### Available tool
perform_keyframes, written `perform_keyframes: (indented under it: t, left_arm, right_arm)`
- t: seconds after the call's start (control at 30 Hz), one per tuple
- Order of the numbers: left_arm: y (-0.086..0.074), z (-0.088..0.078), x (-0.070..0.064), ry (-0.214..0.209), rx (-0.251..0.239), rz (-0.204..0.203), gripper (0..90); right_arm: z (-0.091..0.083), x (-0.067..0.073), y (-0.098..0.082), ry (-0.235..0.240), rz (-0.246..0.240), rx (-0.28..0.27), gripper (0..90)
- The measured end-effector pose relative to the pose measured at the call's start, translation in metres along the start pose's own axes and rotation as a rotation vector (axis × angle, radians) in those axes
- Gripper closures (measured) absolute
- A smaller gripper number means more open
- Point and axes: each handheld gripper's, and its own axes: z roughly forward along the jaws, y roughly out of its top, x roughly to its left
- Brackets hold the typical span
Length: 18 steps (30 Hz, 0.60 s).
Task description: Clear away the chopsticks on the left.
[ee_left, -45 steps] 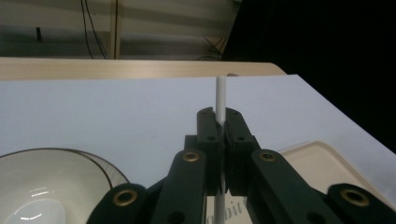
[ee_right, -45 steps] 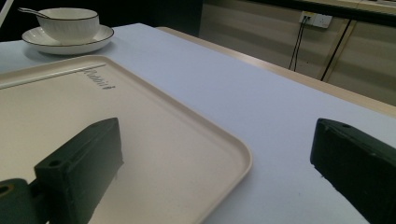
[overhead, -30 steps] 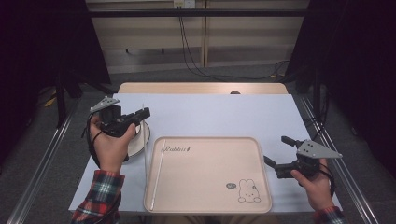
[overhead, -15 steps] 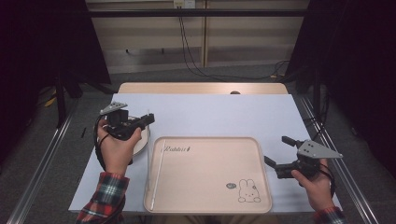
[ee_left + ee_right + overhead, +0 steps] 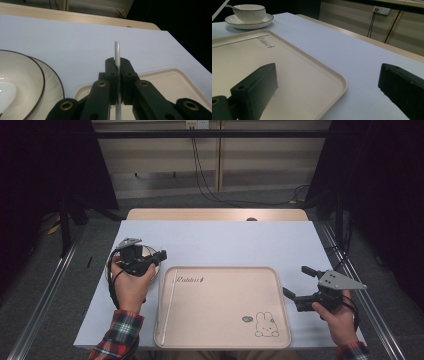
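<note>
The left hand-held gripper [image 5: 159, 255] is pressed together on a thin white stick [image 5: 117, 53], which pokes up between its jaws in the left gripper view. In the high view the stick runs down along the left inner edge of the beige tray [image 5: 280, 320] on the bench [image 5: 225, 240]. A bowl [image 5: 249, 12] sits on a plate [image 5: 265, 20] just beside the tray's left side. The right hand-held gripper [image 5: 296, 283] hovers at the tray's right edge, jaws spread wide and holding nothing.
</note>
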Motion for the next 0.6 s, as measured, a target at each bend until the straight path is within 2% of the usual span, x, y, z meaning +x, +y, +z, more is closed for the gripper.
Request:
perform_keyframes:
  t: [0.23,0.4,0.6]
  left_arm:
    - [-0.014,0.014,-0.001,0.027,0.031,-0.021,86.7]
    - [-0.019,0.019,0.0,0.034,0.048,-0.026,86.4]
    - [-0.027,0.026,0.002,0.062,0.069,-0.039,85.6]
  right_arm:
    - [-0.001,0.0,0.0,0.002,0.001,-0.003,1.6]
    - [-0.001,0.0,0.0,0.002,0.003,-0.001,1.5]
    - [-0.001,0.0,0.0,-0.001,0.005,-0.003,1.5]
